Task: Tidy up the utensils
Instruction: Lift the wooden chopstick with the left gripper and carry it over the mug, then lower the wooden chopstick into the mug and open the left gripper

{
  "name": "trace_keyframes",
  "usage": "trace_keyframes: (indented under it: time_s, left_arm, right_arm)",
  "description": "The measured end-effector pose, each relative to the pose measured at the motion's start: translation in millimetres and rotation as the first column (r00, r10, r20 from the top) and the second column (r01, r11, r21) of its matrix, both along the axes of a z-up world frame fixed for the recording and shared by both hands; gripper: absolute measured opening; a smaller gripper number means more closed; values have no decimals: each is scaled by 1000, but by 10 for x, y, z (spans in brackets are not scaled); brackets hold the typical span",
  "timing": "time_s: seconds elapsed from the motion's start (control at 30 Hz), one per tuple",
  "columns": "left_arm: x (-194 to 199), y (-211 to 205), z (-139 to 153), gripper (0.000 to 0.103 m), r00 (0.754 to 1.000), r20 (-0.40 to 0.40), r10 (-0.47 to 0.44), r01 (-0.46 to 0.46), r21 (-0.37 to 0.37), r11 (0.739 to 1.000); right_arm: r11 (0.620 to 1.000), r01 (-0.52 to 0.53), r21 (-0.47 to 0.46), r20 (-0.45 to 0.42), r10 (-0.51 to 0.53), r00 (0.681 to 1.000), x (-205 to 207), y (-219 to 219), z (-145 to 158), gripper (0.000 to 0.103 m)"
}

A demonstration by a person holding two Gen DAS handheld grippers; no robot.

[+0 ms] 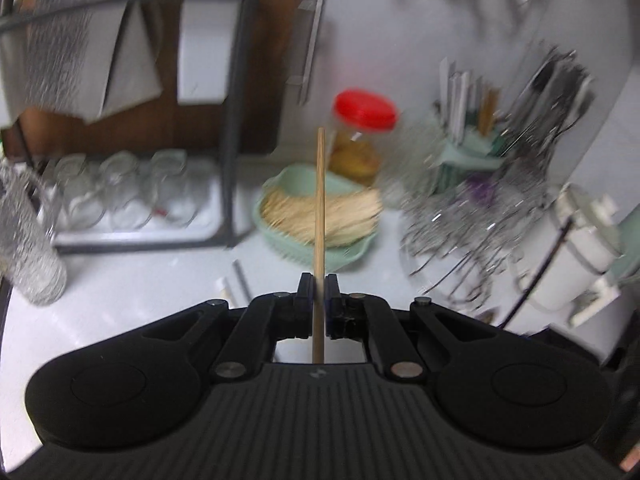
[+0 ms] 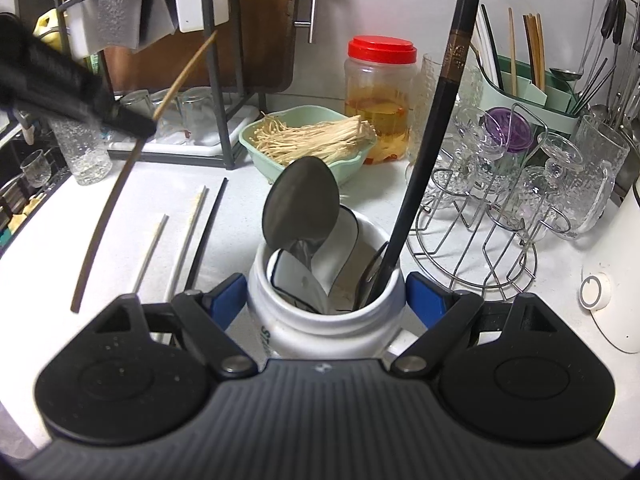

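My left gripper is shut on a thin wooden chopstick that sticks up past its tips. The right wrist view shows the same left gripper in the air at upper left, with the chopstick slanting down over the counter. The blue pads of my right gripper stand wide against both sides of a white jar. The jar holds a metal spoon, a tall black chopstick and white ceramic spoons. Two white chopsticks and a black one lie on the counter.
Behind the jar sit a green bowl of enoki mushrooms and a red-lidded plastic jar. A wire rack of glasses and a green utensil holder stand right. A dish rack and a tumbler stand left, a white appliance far right.
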State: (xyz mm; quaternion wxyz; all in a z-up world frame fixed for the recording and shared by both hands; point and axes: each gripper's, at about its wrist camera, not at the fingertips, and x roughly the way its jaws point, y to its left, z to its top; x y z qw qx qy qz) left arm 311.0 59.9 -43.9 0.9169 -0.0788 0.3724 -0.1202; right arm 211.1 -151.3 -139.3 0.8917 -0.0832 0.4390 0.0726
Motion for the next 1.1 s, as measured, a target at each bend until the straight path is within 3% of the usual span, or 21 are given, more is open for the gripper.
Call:
trace_keyframes:
  time_s: [0.23,0.53,0.77,1.1]
  left_arm:
    - [-71,-236,465,6,989,131,-63,71,-57,996]
    - [-75,-627,791,6,967,210,-141,151,-29,988]
    - [61,-951,715,6,953,213,-215,226,-25,974]
    - [158,-1147,328,6,951,179,-253,264,-37,964]
  right_arm:
    - [999,-31,6,-5,31,999,-18,48,3,88]
    - [999,-31,12,-5,31,1000,-24,56,2,88]
    - [999,-41,16,-7,41,999,-26,54,7,88]
    - [997,-64,33,32,63,998,-144,38,8,88]
